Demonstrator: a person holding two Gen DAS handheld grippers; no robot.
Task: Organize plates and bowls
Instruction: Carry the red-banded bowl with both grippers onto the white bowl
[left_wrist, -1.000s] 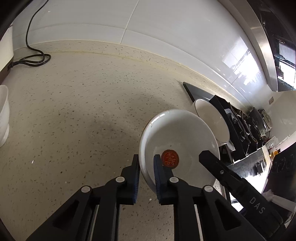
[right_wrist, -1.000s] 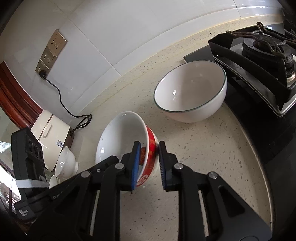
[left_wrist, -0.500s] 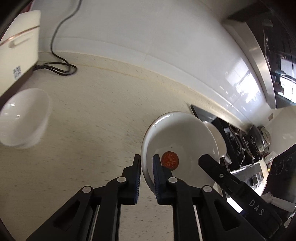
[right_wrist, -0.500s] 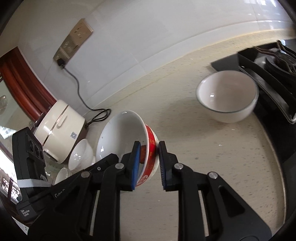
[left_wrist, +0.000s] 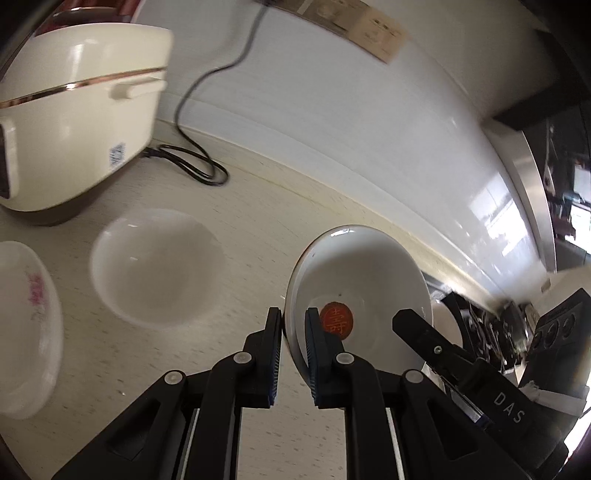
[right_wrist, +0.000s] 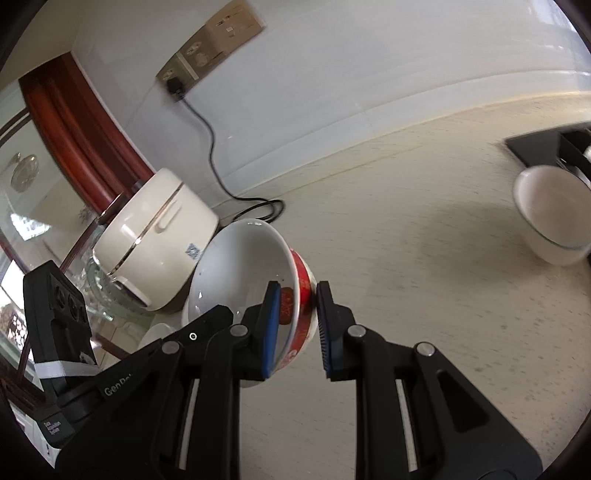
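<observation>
We hold one bowl with both tools at once. Through the left wrist camera, our left gripper (left_wrist: 293, 345) pinches the near rim of the red-and-white bowl (left_wrist: 364, 291), one blue-padded finger inside and one outside. The bowl is tipped on its side above the speckled counter (left_wrist: 258, 229), its white inside facing the camera, with a round red medallion (left_wrist: 336, 320) at the bottom. The black body of our other tool crosses in front of the bowl's lower right side.

Through the right wrist camera, our right gripper (right_wrist: 295, 325) clamps the opposite rim of the same bowl (right_wrist: 243, 273), the left finger inside and the right finger against the red patterned outer wall.

Toward the counter's left end, a plain white bowl (left_wrist: 157, 266) sits upright, just in front of a cream rice cooker (left_wrist: 77, 110) that stands by the back wall. Left of that bowl, at the view's edge, lies a white dish with pink flowers (left_wrist: 26, 325). The cooker's black cord (right_wrist: 212, 147) runs up the tiled wall to a wall socket (right_wrist: 210, 48).

At the counter's right end, well apart from us, a white bowl with a dark rim line (right_wrist: 550, 214) stands beside the black gas stove (right_wrist: 543, 147).
</observation>
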